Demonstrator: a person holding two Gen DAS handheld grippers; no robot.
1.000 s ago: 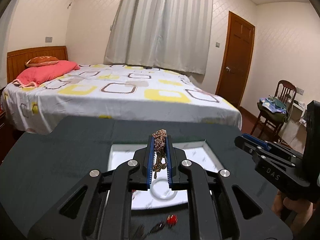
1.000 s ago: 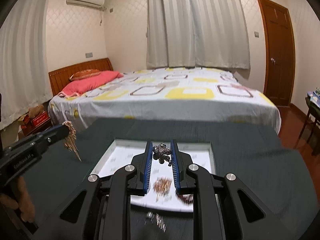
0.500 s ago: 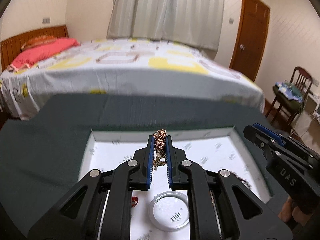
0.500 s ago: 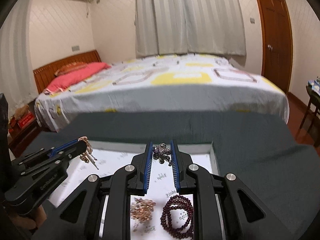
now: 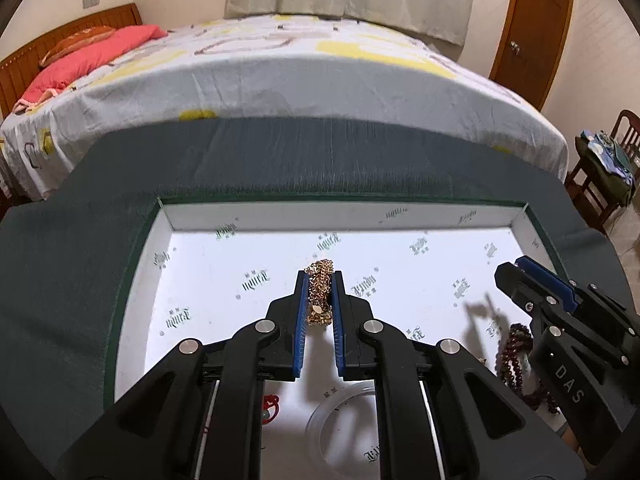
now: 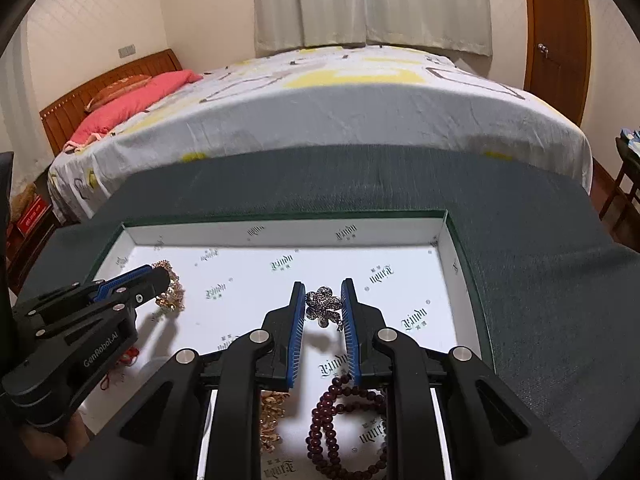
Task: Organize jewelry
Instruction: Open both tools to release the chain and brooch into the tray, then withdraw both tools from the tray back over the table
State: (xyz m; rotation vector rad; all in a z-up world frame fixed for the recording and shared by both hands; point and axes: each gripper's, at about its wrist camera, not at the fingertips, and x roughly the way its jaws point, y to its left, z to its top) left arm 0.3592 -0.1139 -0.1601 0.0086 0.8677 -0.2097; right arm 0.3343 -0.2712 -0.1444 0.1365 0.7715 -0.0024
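My left gripper [image 5: 319, 280] is shut on a bunched gold chain [image 5: 319, 298] and holds it low over the white box [image 5: 192, 240]. From the right wrist view the left gripper [image 6: 158, 276] and its chain [image 6: 171, 292] sit at the box's left side. My right gripper [image 6: 323, 290] is shut on a dark silver flower brooch [image 6: 323, 306] over the box's [image 6: 448, 240] middle. From the left wrist view the right gripper [image 5: 516, 270] comes in from the right.
The box lies on a dark green cloth [image 5: 80, 240]. In it lie a dark red bead bracelet [image 6: 340, 428], a gold piece [image 6: 272, 416], a red cord item [image 5: 270, 410] and a clear ring [image 5: 344, 428]. A bed [image 5: 280, 68] stands behind.
Both grippers have moved forward and down over the box, still holding the chain and the brooch. The box now fills the lower view.
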